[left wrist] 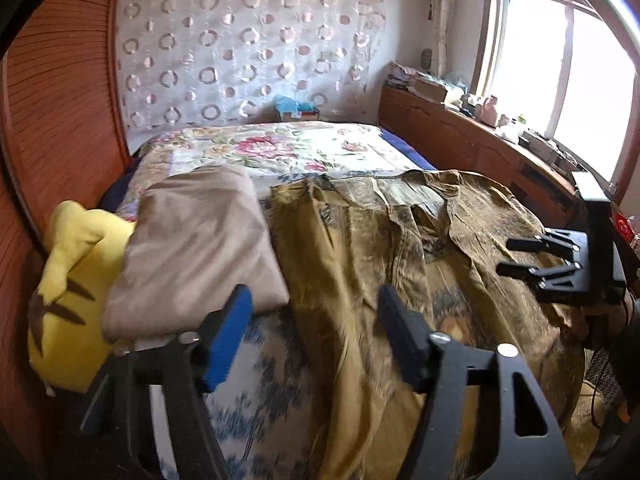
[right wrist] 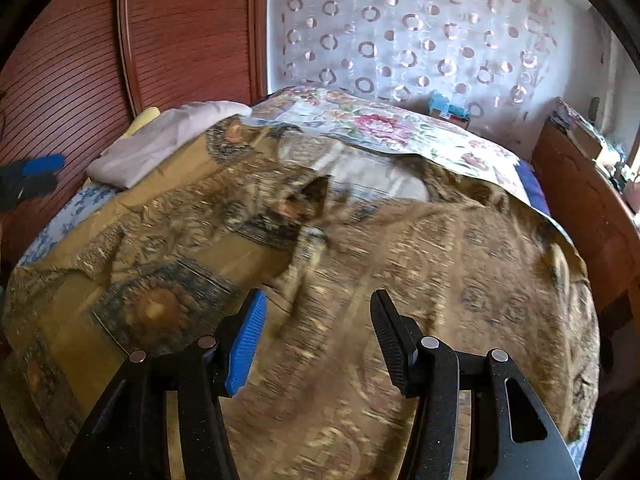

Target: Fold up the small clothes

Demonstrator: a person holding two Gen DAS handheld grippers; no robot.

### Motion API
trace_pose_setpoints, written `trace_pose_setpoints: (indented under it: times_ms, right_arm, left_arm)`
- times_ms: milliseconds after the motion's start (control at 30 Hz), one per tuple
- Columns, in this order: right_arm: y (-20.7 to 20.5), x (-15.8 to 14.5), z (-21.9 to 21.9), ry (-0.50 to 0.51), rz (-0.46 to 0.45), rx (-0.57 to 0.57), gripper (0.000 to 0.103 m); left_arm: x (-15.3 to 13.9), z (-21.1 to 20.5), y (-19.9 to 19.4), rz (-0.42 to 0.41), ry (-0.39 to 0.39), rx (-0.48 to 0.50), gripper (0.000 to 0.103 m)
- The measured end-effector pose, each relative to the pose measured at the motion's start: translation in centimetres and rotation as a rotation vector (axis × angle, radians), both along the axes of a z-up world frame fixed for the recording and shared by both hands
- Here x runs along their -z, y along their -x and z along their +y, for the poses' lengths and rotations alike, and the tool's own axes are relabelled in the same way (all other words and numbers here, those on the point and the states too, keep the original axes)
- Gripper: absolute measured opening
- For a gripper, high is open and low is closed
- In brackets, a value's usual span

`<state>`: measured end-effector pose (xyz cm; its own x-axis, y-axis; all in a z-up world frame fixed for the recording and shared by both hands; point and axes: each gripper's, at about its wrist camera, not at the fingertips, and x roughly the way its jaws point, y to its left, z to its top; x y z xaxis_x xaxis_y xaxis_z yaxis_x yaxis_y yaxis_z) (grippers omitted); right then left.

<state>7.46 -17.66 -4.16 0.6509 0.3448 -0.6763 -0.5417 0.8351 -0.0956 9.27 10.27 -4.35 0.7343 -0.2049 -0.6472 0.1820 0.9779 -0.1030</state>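
Note:
A mustard-brown patterned shirt (left wrist: pixel 400 248) lies spread open on the bed, collar toward the far side; it fills the right wrist view (right wrist: pixel 360 264). My left gripper (left wrist: pixel 314 300) is open and empty, hovering over the shirt's left edge. My right gripper (right wrist: pixel 316 304) is open and empty, low over the shirt's middle; it also shows in the left wrist view (left wrist: pixel 506 256) at the shirt's right side. A folded beige garment (left wrist: pixel 196 248) lies to the left of the shirt, also visible in the right wrist view (right wrist: pixel 160 140).
A yellow plush toy (left wrist: pixel 76 288) lies at the bed's left edge against the wooden wall panel (left wrist: pixel 60 120). A floral bedspread (left wrist: pixel 272 148) covers the far bed. A wooden ledge (left wrist: pixel 480 144) with clutter runs under the window on the right.

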Motion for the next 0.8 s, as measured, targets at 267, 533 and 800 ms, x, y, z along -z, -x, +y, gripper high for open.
trace_pose_setpoints:
  times_ms: [267, 533, 800]
  right_arm:
    - [0.1, 0.7, -2.0, 0.009, 0.039, 0.024, 0.056]
    - [-0.3, 1.1, -2.4, -0.02, 0.082, 0.027, 0.056]
    - [-0.4, 1.3, -2.4, -0.018, 0.078, 0.028, 0.056]
  left_arm:
    - [1.5, -2.6, -6.4, 0.068, -0.041, 0.013, 0.045]
    - [4.0, -3.9, -12.3, 0.168, -0.124, -0.012, 0.033]
    - [1.4, -1.9, -11.2, 0.077, -0.114, -0.045, 0.003]
